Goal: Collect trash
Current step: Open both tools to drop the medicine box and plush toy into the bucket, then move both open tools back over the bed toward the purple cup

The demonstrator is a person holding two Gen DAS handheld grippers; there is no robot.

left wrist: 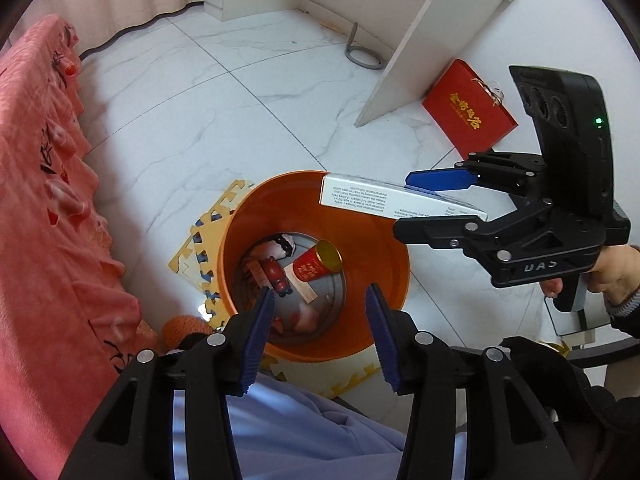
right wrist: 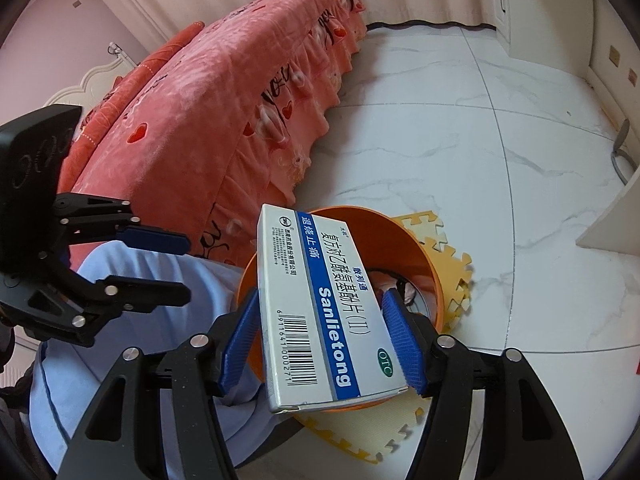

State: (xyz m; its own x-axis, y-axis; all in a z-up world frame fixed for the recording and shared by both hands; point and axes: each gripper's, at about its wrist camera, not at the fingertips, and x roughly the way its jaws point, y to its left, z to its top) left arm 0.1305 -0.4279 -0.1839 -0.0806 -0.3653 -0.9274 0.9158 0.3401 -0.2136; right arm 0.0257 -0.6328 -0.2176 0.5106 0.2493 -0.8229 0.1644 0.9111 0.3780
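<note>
An orange bin (left wrist: 240, 236) stands on the floor on yellow foam mats (left wrist: 200, 236). Inside lie a red can (left wrist: 316, 261), a small brown figure (left wrist: 276, 274) and other scraps. My right gripper (left wrist: 404, 202) is shut on a white and blue medicine box (left wrist: 372, 198) and holds it over the bin's far rim. In the right wrist view the box (right wrist: 320, 308) sits between the blue pads (right wrist: 402, 344), above the bin (right wrist: 424, 256). My left gripper (left wrist: 320, 324) is open and empty just above the bin's near rim; it also shows at the left of the right wrist view (right wrist: 180, 268).
A bed with a pink cover (left wrist: 44, 208) runs along the left. A red gift bag (left wrist: 468, 112) leans by a white desk panel (left wrist: 424, 40). A grey cable (left wrist: 360, 52) lies on the marble floor. My pale blue trouser leg (left wrist: 304, 432) is under the left gripper.
</note>
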